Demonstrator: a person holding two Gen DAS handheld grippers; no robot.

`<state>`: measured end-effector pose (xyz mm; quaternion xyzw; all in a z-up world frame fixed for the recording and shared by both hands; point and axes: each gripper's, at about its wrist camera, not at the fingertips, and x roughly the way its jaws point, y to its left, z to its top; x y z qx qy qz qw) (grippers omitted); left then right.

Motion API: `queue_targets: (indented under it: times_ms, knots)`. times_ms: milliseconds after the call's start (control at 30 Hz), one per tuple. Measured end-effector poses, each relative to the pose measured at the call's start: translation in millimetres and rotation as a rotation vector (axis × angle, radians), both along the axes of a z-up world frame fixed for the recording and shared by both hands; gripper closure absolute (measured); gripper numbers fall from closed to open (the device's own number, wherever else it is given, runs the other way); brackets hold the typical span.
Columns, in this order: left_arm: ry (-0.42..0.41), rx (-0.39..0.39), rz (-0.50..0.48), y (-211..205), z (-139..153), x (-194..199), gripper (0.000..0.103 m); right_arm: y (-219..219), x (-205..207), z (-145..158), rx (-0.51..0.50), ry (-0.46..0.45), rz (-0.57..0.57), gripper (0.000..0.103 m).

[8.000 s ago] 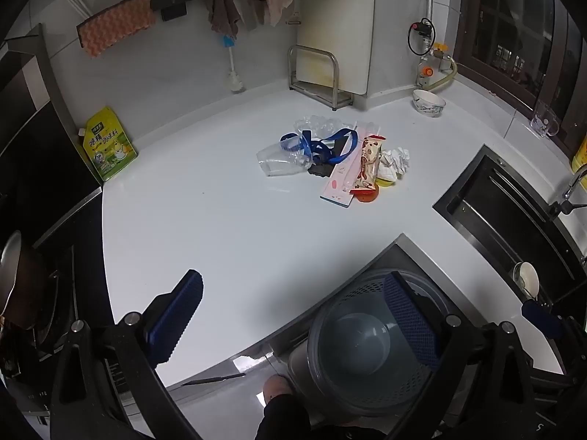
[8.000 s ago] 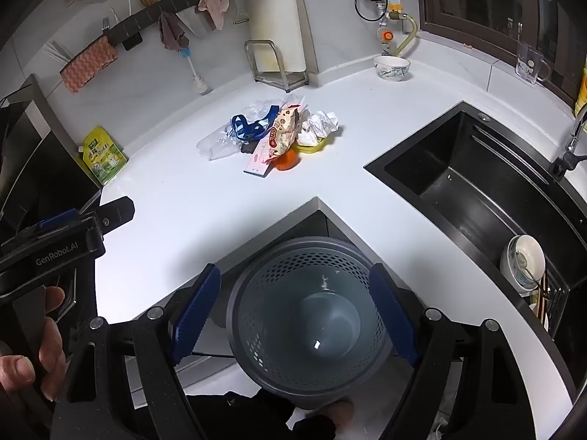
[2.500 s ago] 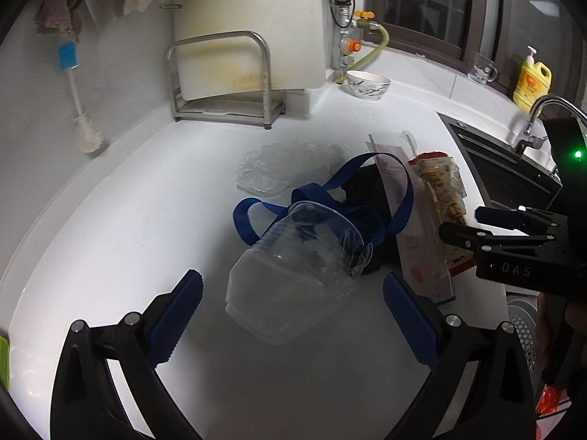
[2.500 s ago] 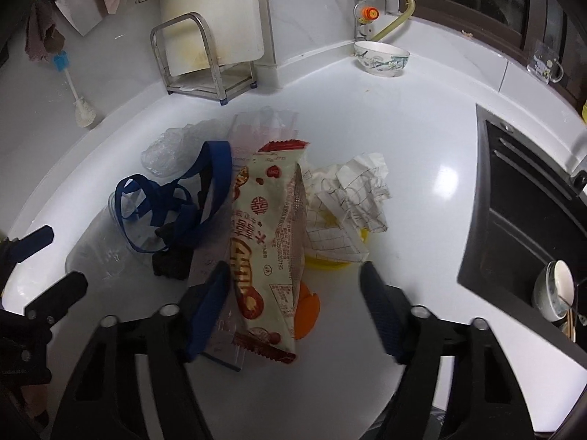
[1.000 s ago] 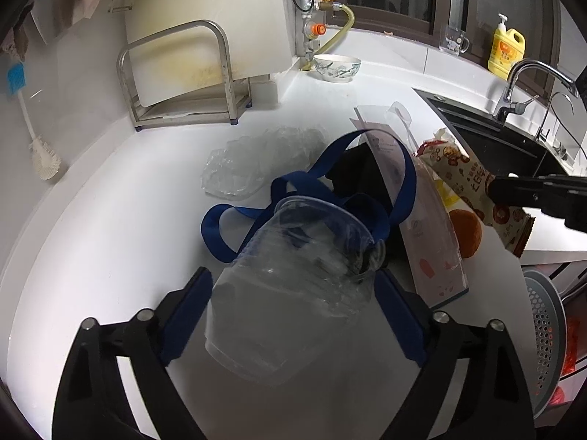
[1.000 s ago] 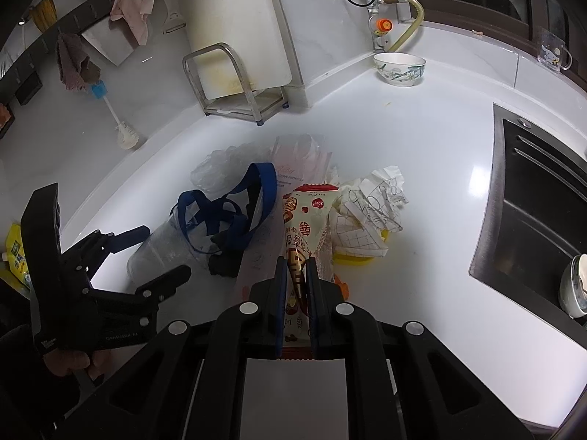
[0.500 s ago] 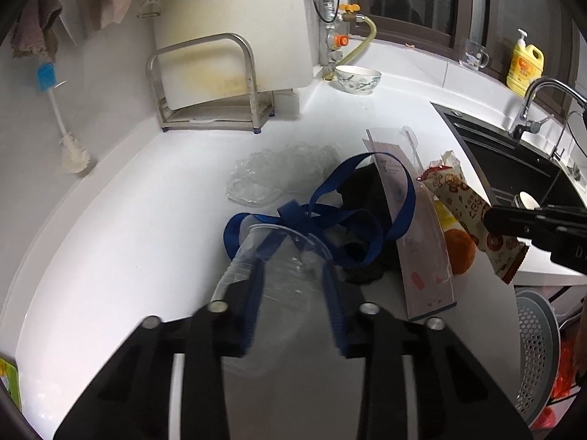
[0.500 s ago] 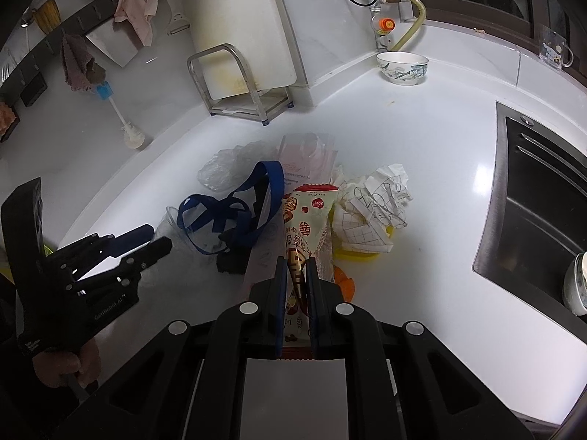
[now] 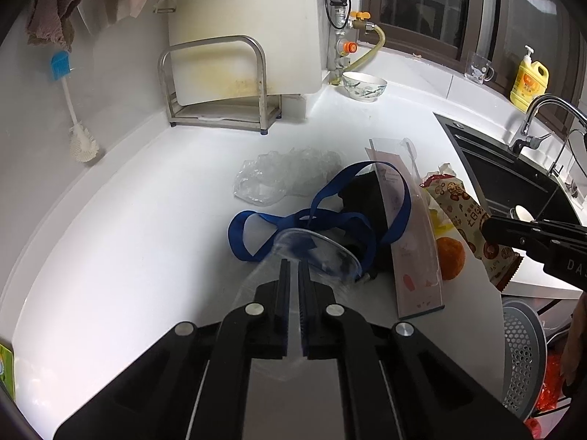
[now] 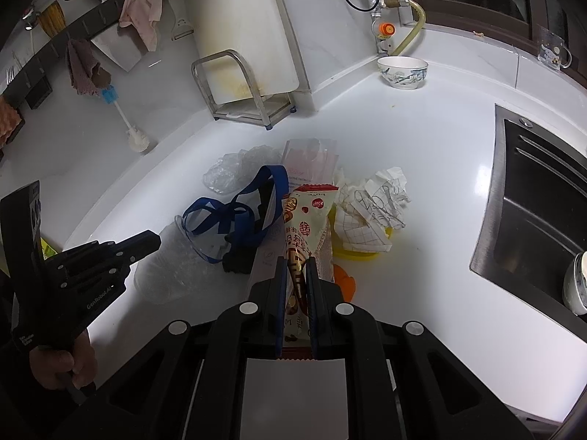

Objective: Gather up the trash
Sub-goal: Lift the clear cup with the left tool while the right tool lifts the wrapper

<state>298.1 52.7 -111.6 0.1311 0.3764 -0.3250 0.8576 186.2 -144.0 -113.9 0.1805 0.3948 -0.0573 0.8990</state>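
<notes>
My left gripper [image 9: 292, 275] is shut on the wall of a clear plastic cup [image 9: 315, 253], which lies on its side on the white counter [image 9: 128, 227]; it also shows in the right wrist view [image 10: 165, 271]. My right gripper [image 10: 296, 267] is shut on a red and cream snack wrapper [image 10: 308, 216] and holds it over the trash pile; the wrapper also shows in the left wrist view [image 9: 466, 212]. In the pile lie a blue strap [image 9: 330, 216], a pink flat package [image 9: 407, 234], a clear crumpled bag [image 9: 282, 176], crumpled paper [image 10: 374, 205] and an orange peel [image 9: 449, 253].
A grey perforated bin [image 9: 521, 359] sits below the counter edge at the right. A black sink [image 10: 539, 220] is to the right. A cutting board rack [image 9: 223, 84], a bowl [image 9: 365, 86] and a bottle brush [image 9: 73, 110] stand by the back wall.
My left gripper has closed fully on the clear cup's wall. My right gripper has stayed shut on the snack wrapper and holds it lifted above the pile.
</notes>
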Motion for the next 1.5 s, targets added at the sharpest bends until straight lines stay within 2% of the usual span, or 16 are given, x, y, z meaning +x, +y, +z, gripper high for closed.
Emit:
queue_targets:
  times_ms: [167, 233, 267, 300, 333, 400, 700, 867, 1000, 1067, 1167, 1500]
  knots:
    - [-0.011, -0.014, -0.025, 4, 3, -2, 0.096, 0, 0, 0, 0.000, 0.001, -0.001, 0.093]
    - [-0.007, -0.016, -0.037, 6, 4, -3, 0.082, 0, 0, 0, 0.001, -0.001, -0.003, 0.093]
    - [-0.015, -0.014, -0.039, 8, 6, -3, 0.063, 0, 0, 0, 0.003, -0.001, -0.004, 0.093]
    - [-0.028, -0.010, -0.038, 9, 7, -4, 0.039, 0, 1, 0, 0.005, -0.001, -0.005, 0.093]
    - [-0.048, -0.014, -0.037, 12, 9, -6, 0.032, 0, 1, 0, 0.006, -0.001, -0.005, 0.093]
    - [-0.060, -0.023, -0.060, 13, 12, -9, 0.030, 0, 1, -1, 0.008, 0.000, -0.005, 0.093]
    - [-0.067, 0.097, -0.163, 1, -8, -5, 0.012, -2, 3, -2, 0.015, 0.003, -0.005, 0.093]
    - [-0.036, 0.136, -0.197, -8, -25, 5, 0.008, -4, 2, -3, 0.015, 0.008, -0.011, 0.093]
    - [0.001, 0.139, -0.184, -13, -36, 14, 0.008, -4, 1, -4, 0.014, 0.011, -0.012, 0.093]
    - [0.007, 0.135, -0.174, -14, -39, 15, 0.012, -5, 1, -4, 0.014, 0.012, -0.013, 0.093]
    - [0.018, 0.147, -0.167, -17, -43, 15, 0.026, -6, 0, -4, 0.016, 0.011, -0.016, 0.093]
    - [0.001, 0.132, -0.133, -16, -34, 8, 0.027, -7, -3, -2, 0.020, 0.005, -0.015, 0.093]
